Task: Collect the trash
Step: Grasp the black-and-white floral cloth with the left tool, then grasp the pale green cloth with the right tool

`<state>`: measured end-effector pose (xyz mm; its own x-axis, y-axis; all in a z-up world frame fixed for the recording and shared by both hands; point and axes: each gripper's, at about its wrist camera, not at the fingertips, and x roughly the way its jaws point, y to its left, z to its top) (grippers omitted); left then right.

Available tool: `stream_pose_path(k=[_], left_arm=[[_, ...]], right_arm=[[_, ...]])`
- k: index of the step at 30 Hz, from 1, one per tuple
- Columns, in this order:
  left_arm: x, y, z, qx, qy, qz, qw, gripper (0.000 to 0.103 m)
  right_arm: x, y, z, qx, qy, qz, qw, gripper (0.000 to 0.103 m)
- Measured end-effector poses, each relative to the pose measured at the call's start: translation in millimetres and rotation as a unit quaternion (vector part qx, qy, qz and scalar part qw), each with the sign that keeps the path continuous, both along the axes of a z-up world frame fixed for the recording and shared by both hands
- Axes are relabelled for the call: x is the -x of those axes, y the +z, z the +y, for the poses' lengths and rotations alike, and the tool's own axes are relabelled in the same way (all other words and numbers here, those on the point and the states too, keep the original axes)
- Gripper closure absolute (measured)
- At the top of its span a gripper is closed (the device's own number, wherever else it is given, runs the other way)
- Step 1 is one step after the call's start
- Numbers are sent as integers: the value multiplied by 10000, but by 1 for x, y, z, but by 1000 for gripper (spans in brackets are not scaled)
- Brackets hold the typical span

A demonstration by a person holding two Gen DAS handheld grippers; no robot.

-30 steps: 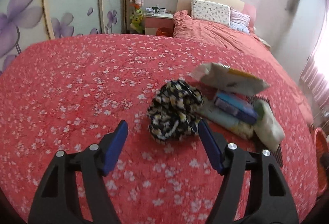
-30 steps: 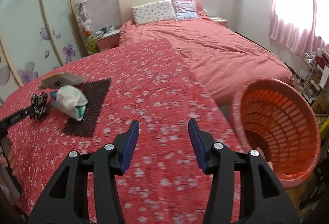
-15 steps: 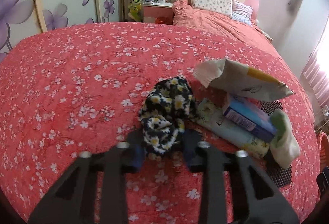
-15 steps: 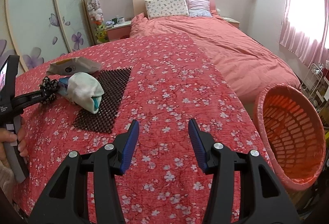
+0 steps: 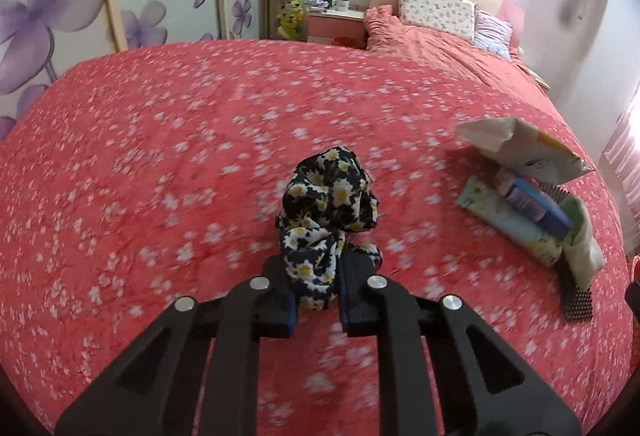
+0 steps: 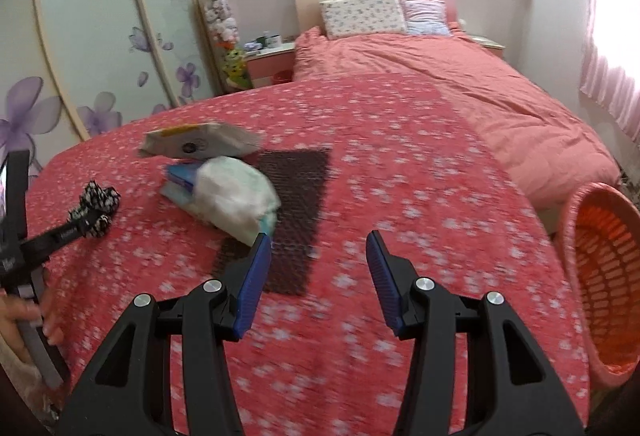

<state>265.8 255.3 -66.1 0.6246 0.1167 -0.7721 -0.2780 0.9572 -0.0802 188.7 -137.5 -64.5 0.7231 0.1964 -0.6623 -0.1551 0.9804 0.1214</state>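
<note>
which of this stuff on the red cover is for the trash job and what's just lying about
For the job: floral cloth pinched in the left gripper; paper packet; blue box; white bundle; orange basket; right gripper, open.

Lying about: dark mat, pillows, bedside table.

Left gripper (image 5: pixel 316 290) pads mostly buried in the daisy-print cloth (image 5: pixel 328 212); cloth's lower end hidden between them. Bedspread (image 5: pixel 160 176) print smeared by motion blur in both views. Black mesh mat (image 6: pixel 288 212): far-left part covered by the white bundle (image 6: pixel 236 198) and blue box (image 6: pixel 182 176). Orange basket (image 6: pixel 608 276) cut off at right edge. Nightstand (image 5: pixel 336 20) items too small to identify. Person's hand (image 6: pixel 24 316) cropped at left edge.
</note>
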Motion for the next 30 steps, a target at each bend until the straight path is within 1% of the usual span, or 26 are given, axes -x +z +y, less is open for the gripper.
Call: stream_pose_path(k=[7,11,13,17,25,27,30], left_arm=[[4,-3,4,93,-12,-5,10000,87],[5,-3,6,129,-18,-1,9999,87],[5,-4,6,69,-21,20,10000,86],[2,-4,2,-26,-26,57,10000,86],[1,-4,0,-30,-21,61,10000,86],[1,-4,0,-33,-21,62,10000,86],[1,-4,0,-34,-20,63,10000,86]], right_arm=[[-17,-5,36,-53,312,66,9995,53],[-25,-10,41,-31,290,141,9995,53],[-29,-14,40,-122,293,266,9991,53],[-33,-20,42,-98,291,362,9989,53],[-39,-22,52,-66,363,397,9985,53],[-41,-22,53,-21,380,393,9985,57],[-40,-24,53,-22,425,427,9982,85]])
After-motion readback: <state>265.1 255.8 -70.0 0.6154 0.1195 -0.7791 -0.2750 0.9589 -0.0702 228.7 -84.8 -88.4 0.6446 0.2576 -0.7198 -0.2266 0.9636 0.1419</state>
